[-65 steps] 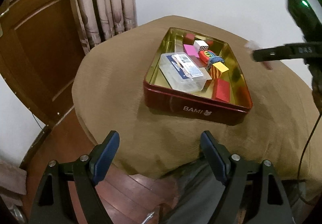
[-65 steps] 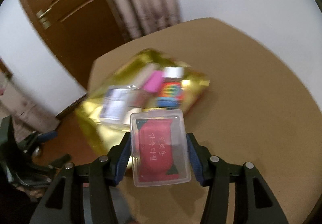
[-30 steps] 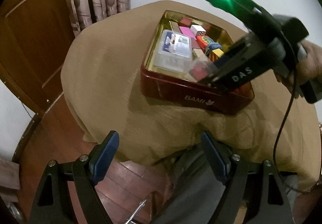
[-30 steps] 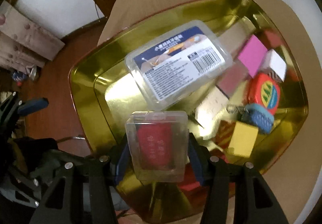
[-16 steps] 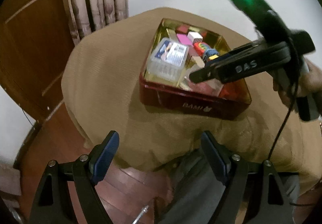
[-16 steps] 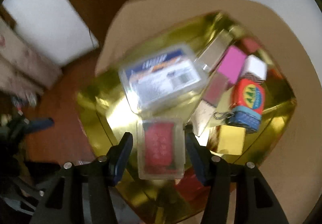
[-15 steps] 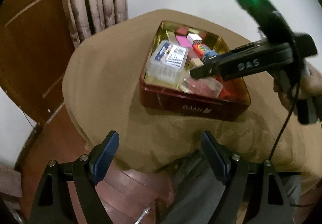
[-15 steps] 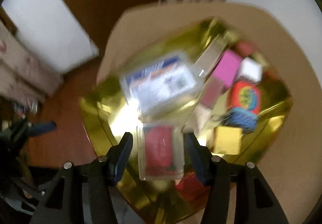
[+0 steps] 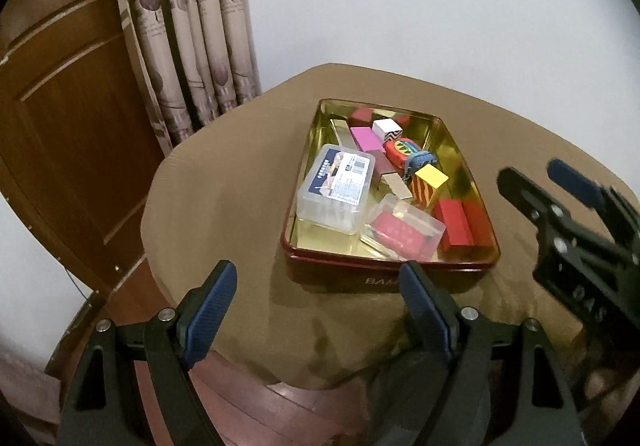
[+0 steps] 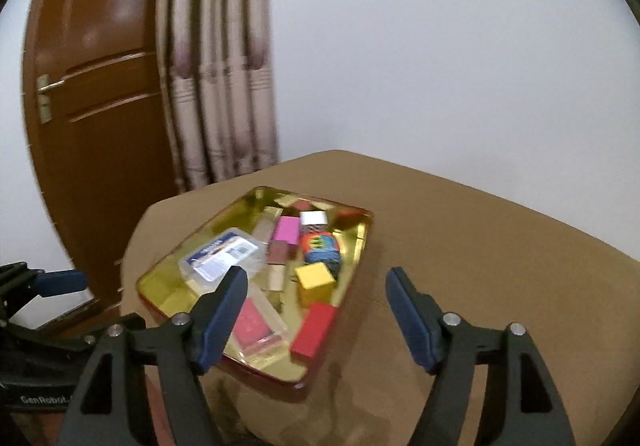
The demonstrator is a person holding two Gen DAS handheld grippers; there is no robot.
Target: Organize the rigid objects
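1. tin [image 9: 390,270]: red outside, gold inside, it sits at the centre of the left wrist view on a table under a brown cloth [image 9: 224,205]. we count all the loose items inside it.
2. small clear case [image 9: 404,232] with a red insert: it lies flat in the tin's near end, at lower centre of the left wrist view, just beside the larger clear box [image 9: 338,185] with a printed label. we judge it light, stiff and slick-walled; we would take it across its short sides, where the walls are flat and parallel.
3. blocks: a yellow-topped block [image 9: 430,181], red blocks [image 9: 460,224], a pink block [image 9: 366,137] and a white patterned cube [image 9: 387,129]. we judge them hard, light and easy to pinch on flat faces.
4. right gripper [image 10: 314,310]: its jaws are opening, with nothing between them; through the gap we see only cloth and the tin's corner.
5. left gripper [image 9: 316,310]: parted wide and empty, low in its frame, short of the tin.
6. views compared: the left wrist view shows the tin's printed front wall and the right gripper's body at right edge; the right wrist view, blurred, shows a door handle [image 10: 45,85] at upper left.
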